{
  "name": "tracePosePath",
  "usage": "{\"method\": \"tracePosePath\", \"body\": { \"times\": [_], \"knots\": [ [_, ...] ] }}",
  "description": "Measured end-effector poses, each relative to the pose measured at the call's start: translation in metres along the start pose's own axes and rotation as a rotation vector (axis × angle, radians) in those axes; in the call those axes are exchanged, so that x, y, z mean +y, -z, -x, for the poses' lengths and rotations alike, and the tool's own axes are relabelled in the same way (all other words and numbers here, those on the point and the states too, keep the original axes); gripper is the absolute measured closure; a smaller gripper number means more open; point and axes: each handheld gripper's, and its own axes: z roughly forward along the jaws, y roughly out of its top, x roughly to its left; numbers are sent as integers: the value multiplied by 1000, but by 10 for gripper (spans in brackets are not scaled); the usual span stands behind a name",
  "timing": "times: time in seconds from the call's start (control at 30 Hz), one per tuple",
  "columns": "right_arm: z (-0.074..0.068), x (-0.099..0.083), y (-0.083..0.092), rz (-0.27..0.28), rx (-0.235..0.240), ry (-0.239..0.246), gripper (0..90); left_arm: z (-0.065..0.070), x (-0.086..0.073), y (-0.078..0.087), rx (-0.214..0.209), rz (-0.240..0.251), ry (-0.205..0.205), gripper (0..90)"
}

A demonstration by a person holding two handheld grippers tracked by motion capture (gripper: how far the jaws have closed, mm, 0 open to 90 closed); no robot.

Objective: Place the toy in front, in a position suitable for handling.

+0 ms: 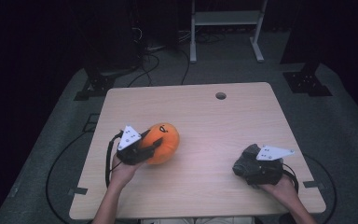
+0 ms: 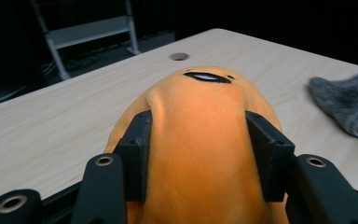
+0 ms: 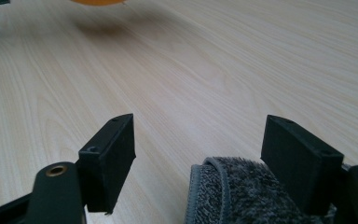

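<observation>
High view: a person is sitting at a pale wooden worktop point(image 1: 205, 116) in a dark room, both forearms coming in from the near edge, each hand holding a black two-jaw tool. The left tool point(image 1: 142, 147) is gripping an orange plush toy point(image 1: 164, 142) at the left side of the worktop; the left gripper view is showing the two jaws pressing into the toy's point(image 2: 200, 140) soft flanks, one on each side, with the toy's small black mouth marking facing up and away from the camera. The right tool point(image 1: 249, 163) is lying low at the right side of the worktop, near the front edge, well apart from the toy, with a dark grey fuzzy cloth point(image 1: 248, 156) at its front end. In the right gripper view the jaws are standing wide apart, and the grey cloth point(image 3: 242, 193) is lying between them, closer to the right-hand jaw; whether it is touching that jaw cannot be told. The same cloth point(image 2: 349, 105) is appearing at the right edge of the left gripper view, resting on the wood. A round cable hole point(image 1: 221, 95) is sitting near the far edge of the worktop, and a white metal frame point(image 1: 226, 28) is standing on the floor beyond it.
</observation>
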Motion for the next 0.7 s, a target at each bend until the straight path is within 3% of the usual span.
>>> {"method": "tracePosePath", "body": {
  "times": [0.17, 0.33, 0.47, 0.57, 0.7],
  "knots": [
    [2, 0, 1, 2, -4, -5, 248, 15, 3, -9, -60, -2, -17, 484],
    [4, -1, 4, 9, -11, -14, 248, 37, 5, -22, -121, -19, -60, 483],
    [4, -2, 4, 8, -14, -13, 248, 45, 4, -29, -144, -24, -70, 481],
    [3, -2, 4, 7, -16, -7, 248, 55, 2, -36, -185, -36, -76, 480],
    [4, -2, 4, 2, -17, -6, 248, 62, 3, -40, -198, -32, -84, 478]
  ]
}}
